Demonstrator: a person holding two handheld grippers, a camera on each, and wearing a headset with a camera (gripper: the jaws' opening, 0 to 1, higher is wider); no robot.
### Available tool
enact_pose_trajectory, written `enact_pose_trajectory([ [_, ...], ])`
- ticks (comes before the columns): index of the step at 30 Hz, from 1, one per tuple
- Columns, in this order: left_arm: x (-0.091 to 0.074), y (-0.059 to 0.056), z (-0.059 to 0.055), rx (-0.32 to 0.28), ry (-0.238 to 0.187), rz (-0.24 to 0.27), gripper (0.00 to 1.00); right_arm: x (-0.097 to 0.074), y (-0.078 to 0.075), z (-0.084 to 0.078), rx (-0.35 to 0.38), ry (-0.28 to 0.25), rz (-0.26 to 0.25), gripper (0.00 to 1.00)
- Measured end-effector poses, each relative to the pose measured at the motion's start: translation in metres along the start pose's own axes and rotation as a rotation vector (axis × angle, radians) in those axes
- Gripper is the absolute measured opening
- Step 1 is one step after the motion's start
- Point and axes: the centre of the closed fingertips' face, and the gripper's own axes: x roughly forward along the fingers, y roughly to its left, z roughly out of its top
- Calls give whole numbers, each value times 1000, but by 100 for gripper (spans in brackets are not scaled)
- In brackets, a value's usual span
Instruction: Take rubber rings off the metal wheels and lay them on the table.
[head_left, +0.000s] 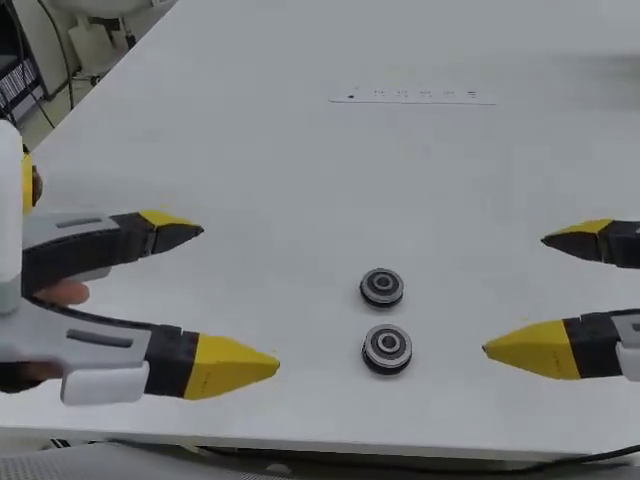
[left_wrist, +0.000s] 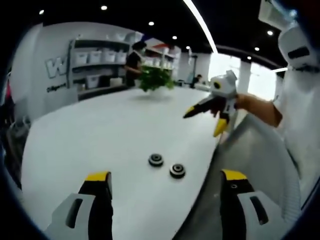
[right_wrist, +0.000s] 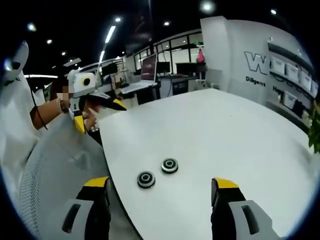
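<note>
The left gripper (head_left: 238, 298) is hovering nearest, jaws spread wide; the right gripper (head_left: 515, 295) is facing it, equally open, probably poised to pinch. Between them, the near metal wheel (head_left: 387, 350) and far metal wheel (head_left: 382, 287) are lying flat on the worktop (head_left: 420, 180), rubber rings (head_left: 366, 352) seemingly still fitted.

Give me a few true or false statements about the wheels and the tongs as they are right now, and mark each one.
1. The far wheel and the near wheel lie on the table. True.
2. The left tongs grip a wheel. False: they are open and hold nothing.
3. The two wheels are stacked. False: they lie flat and apart.
4. The right tongs are open. True.
</note>
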Motion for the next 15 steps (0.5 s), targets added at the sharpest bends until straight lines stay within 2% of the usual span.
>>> enact_pose_trajectory([
  [9, 18, 6, 28, 84, -7, -30, 90, 12, -2, 35, -93, -25, 35, 73],
  [12, 26, 8, 40, 103, -29, -38, 89, 18, -7, 45, -108, -42, 55, 69],
  [15, 35, 8, 51, 102, -54, -65, 88, 25, -5, 53, -120, -64, 70, 68],
])
